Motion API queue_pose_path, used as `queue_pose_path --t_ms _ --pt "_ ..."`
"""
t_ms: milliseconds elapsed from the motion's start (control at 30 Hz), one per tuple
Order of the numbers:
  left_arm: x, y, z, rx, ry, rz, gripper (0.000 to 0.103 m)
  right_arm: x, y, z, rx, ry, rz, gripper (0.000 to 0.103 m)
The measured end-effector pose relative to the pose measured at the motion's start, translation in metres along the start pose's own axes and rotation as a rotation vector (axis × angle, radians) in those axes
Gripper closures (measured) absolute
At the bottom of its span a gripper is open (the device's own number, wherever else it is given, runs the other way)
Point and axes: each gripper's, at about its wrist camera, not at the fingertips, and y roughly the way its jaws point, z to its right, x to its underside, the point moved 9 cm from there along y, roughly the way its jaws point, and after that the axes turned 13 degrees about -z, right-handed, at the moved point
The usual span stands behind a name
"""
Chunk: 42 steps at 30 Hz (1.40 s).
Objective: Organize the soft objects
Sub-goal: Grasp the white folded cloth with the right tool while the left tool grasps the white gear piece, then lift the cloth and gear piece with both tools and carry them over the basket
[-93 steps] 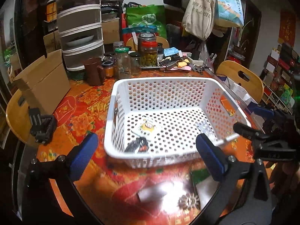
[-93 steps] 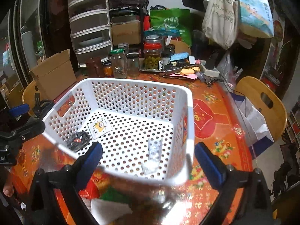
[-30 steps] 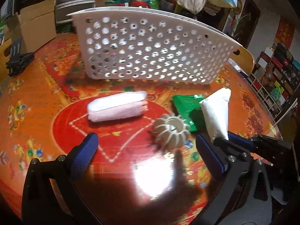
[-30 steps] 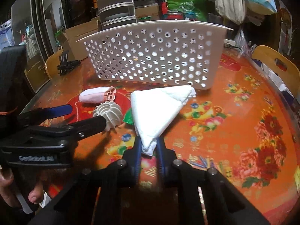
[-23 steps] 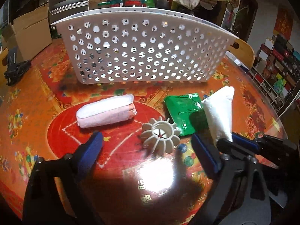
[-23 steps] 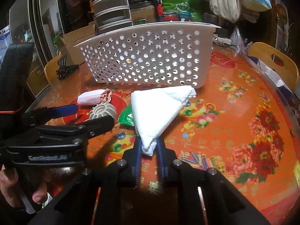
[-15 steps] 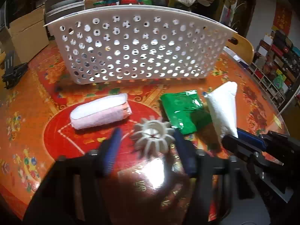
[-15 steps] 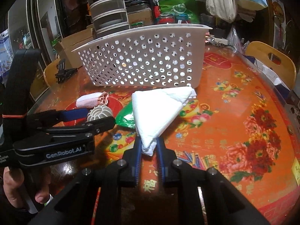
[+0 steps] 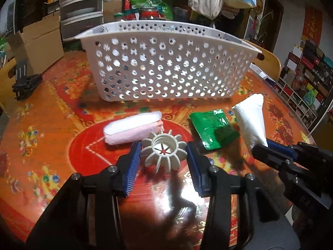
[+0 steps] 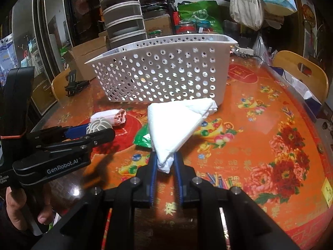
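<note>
In the left wrist view my left gripper (image 9: 163, 157) is shut on a white ribbed wheel (image 9: 163, 152), blue pads pressing both its sides. Just behind it lies a pink rolled towel (image 9: 133, 128), with a green packet (image 9: 212, 129) to its right. My right gripper (image 10: 165, 163) is shut on the corner of a folded white cloth (image 10: 172, 125), which fans out over the table toward the white perforated basket (image 10: 162, 75). The right gripper (image 9: 270, 152) and the cloth (image 9: 249, 123) also show in the left wrist view. The left gripper (image 10: 87, 132) shows in the right wrist view.
The basket (image 9: 166, 68) stands on a round red-and-orange table. A black stand (image 9: 22, 81) and a cardboard box (image 9: 39, 43) sit at the left. Jars, drawers and bags crowd the back. A wooden chair (image 10: 299, 70) is at the right. A hand (image 10: 18, 210) holds the left gripper.
Both grippers came down from over the basket to the table in front of it. The left jaws, wide a second ago, closed on the ribbed wheel. The right kept its grip on the cloth.
</note>
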Motion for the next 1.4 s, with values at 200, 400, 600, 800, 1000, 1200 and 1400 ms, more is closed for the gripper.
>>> queue_pose_path --t_ms 200,400,600,800,1000,1200,1400 --pt "-0.003 -0.021 -0.006 -0.001 0.000 0.039 0.062 -0.007 -0.014 -0.006 0.006 -0.011 0.030 0.089" --pt "-0.008 -0.040 -0.013 0.005 -0.006 0.062 0.062 -0.017 -0.032 -0.012 0.008 -0.030 0.062 0.089" --pt "-0.021 -0.059 -0.024 0.014 -0.019 0.080 0.062 -0.038 -0.056 -0.015 0.032 -0.056 0.108 0.089" --pt "-0.041 -0.081 -0.028 0.017 -0.006 0.108 0.062 -0.065 -0.078 -0.017 0.051 -0.079 0.162 0.089" --pt "-0.073 -0.112 -0.034 -0.001 0.008 0.165 0.062 -0.090 -0.088 -0.021 0.077 -0.113 0.177 0.089" --pt "-0.114 -0.133 -0.036 0.000 0.031 0.189 0.062 -0.106 -0.097 -0.024 0.082 -0.131 0.191 0.089" --pt "-0.162 -0.132 -0.029 0.013 0.047 0.161 0.062 -0.135 -0.091 -0.024 0.054 -0.149 0.142 0.089"
